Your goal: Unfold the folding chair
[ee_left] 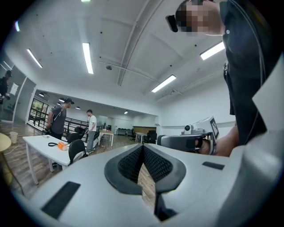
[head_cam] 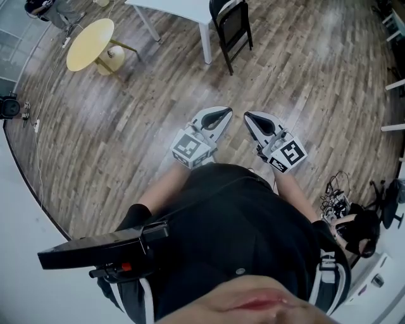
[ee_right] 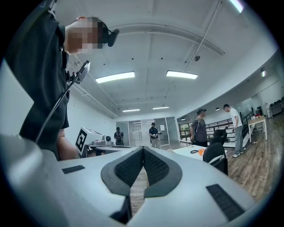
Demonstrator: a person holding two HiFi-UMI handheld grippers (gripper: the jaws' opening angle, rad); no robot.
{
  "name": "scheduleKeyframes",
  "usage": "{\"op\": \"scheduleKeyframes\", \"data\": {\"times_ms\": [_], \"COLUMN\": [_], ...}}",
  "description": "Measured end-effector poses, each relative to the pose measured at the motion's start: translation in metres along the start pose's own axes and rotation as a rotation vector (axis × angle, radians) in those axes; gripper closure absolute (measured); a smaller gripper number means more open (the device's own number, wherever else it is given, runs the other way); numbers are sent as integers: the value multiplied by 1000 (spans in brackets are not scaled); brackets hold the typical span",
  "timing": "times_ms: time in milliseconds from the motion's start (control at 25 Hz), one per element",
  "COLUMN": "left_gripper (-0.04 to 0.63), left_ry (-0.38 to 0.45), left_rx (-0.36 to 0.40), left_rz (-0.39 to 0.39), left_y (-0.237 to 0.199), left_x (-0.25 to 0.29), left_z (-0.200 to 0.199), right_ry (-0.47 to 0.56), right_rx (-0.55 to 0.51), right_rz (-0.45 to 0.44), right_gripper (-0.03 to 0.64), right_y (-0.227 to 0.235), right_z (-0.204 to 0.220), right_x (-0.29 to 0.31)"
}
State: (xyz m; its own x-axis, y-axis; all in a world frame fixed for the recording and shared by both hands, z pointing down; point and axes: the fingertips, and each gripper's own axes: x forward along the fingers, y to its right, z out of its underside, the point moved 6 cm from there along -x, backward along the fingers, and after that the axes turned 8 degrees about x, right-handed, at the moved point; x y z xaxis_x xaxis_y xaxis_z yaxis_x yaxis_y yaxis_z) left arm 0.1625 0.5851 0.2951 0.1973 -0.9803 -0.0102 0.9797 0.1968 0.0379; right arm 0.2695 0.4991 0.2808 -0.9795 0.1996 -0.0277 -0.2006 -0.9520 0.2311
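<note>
while both are held level, side by side over the wood floor [head_cam: 158,95], the left gripper [head_cam: 225,112] and the right gripper [head_cam: 248,116] are each clenched on nothing, pads meeting. open planks stretch from them to the folding chair [head_cam: 231,26], which stands well ahead, just beside the leg of a white tabletop [head_cam: 183,9]. its black frame stands upright, long axis vertical; which way it faces i cannot tell. a round yellow table [head_cam: 90,42] sits off to the left, near the floor's curved left edge.
</note>
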Motion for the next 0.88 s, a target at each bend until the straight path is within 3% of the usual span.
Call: {"op": "scheduleKeyframes", "data": {"times_ms": [200,600,880], "left_gripper": [591,591,591], "left_ry": [33,23,21], "left_rx": [30,41,13], "left_rz": [51,59,44], "left_y": [-17,-71,-80], "left_x": [-13,-43,-32], "left_z": [-1,10,16], "right_ry": [5,-17,-16], "right_rx": [-15,10,17], "right_rz": [7,-10,20], "right_gripper": [609,609,609], "right_y": [-5,-11,6], "right_z": [2,12,18], "right_x": [32,95,95]}}
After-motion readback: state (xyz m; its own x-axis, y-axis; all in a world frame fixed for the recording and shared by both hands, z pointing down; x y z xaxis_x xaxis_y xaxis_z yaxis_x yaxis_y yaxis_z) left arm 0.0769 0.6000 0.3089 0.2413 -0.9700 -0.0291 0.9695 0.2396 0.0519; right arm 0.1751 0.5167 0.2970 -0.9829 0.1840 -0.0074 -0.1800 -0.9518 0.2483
